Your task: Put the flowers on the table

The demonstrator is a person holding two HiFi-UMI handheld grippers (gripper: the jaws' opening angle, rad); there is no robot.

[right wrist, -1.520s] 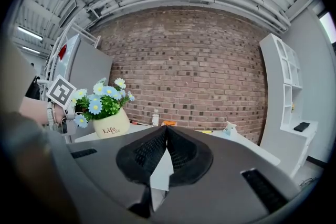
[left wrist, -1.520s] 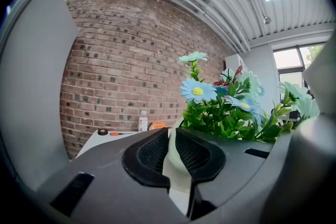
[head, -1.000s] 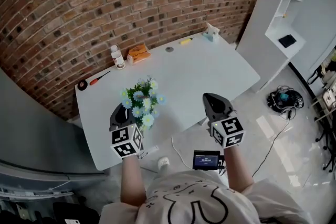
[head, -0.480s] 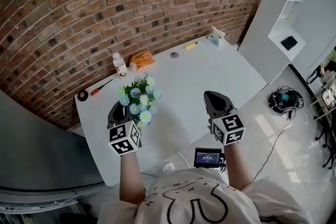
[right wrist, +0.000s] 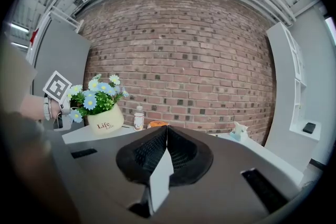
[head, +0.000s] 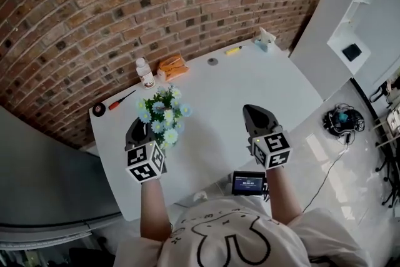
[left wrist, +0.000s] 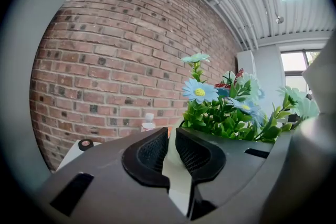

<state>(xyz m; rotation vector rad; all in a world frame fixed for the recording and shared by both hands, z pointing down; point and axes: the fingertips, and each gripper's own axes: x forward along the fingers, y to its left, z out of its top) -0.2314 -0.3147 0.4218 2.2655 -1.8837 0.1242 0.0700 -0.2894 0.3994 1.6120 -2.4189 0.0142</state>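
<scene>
The left claw (head: 139,127) is clamped on the rim of a cream pot (right wrist: 105,122) of blue and white flowers (head: 164,115). Its own view shows the two ribbed pads (left wrist: 152,152) drawn in close, with a strip of the pot's wall pinched between them and the blooms rising just behind. The pot hangs at the left side of the white table (head: 250,81), upright, over the tabletop. From the right claw's view its base sits very near the surface, though I can't tell whether it touches.

The right claw (head: 253,111) is held out level over the front edge of the table, well apart from the pot. Its jaws are pressed together at the tips with nothing in them.

Along the back of the table, by the brick wall (head: 125,3), stand a small white bottle (head: 145,74) and an orange packet (head: 173,65) just beside it. A red-handled screwdriver (head: 119,100) and a dark roll of tape (head: 99,109) lie near the left corner. A yellow pen (head: 233,50) lies towards the far right end.
</scene>
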